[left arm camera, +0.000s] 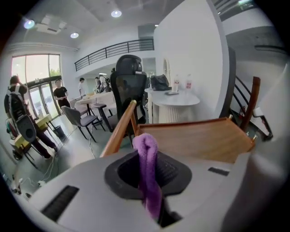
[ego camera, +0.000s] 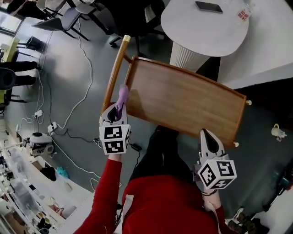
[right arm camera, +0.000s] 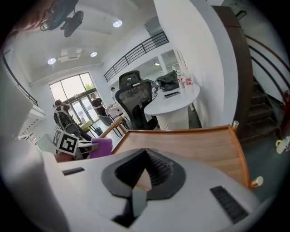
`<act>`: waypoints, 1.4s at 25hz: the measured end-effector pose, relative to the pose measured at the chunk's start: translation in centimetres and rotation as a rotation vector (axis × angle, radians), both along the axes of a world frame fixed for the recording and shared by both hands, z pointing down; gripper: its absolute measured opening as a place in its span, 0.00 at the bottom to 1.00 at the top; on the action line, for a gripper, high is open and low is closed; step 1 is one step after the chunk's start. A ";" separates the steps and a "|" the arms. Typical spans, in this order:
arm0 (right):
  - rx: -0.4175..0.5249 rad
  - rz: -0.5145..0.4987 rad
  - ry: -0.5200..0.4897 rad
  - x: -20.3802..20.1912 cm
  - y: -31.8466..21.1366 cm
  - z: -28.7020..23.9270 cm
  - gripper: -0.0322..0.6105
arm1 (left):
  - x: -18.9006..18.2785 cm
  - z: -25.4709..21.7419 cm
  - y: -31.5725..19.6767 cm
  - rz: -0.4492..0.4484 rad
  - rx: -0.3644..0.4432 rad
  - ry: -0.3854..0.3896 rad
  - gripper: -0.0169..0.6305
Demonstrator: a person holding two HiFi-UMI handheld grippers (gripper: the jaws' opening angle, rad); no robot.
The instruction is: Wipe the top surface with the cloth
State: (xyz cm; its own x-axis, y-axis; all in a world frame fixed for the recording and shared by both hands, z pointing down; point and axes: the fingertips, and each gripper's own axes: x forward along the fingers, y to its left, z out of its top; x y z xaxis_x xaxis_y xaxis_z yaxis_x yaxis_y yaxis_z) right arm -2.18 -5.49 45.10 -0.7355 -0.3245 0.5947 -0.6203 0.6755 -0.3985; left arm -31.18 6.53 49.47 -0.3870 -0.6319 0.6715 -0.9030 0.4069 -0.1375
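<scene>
The wooden top (ego camera: 183, 100) is a rectangular tray-like surface with a raised rim, lying just ahead of me. A purple cloth (ego camera: 122, 96) is pinched in my left gripper (ego camera: 118, 112), which is shut on it at the top's left end. The cloth's folded end (left arm camera: 146, 149) sticks up past the jaws, at the rim of the wood (left arm camera: 204, 140). My right gripper (ego camera: 207, 136) hovers at the top's near edge on the right, its jaws closed together with nothing between them (right arm camera: 144, 174). The wood (right arm camera: 195, 145) stretches out beyond it.
A long wooden handle bar (ego camera: 115, 73) runs along the top's left end. A white round table (ego camera: 206, 27) with a phone (ego camera: 208, 6) stands beyond, beside a black office chair (ego camera: 132, 18). Cables (ego camera: 84, 59) trail over the floor at left. A mug (ego camera: 278, 131) sits at the right.
</scene>
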 end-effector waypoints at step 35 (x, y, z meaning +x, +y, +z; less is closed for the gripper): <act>0.005 0.876 0.080 20.6 7.6 0.2 0.05 | 44.8 5.2 -13.3 1.081 -0.077 0.631 0.10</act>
State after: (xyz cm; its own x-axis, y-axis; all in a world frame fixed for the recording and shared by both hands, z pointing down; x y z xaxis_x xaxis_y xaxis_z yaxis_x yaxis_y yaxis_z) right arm 18.44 2.09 45.34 -0.1774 -0.7552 0.6310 -0.9423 -0.0546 -0.3302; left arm 13.60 -6.77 54.64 0.7062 -0.3763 0.5997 -0.6862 -0.5724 0.4489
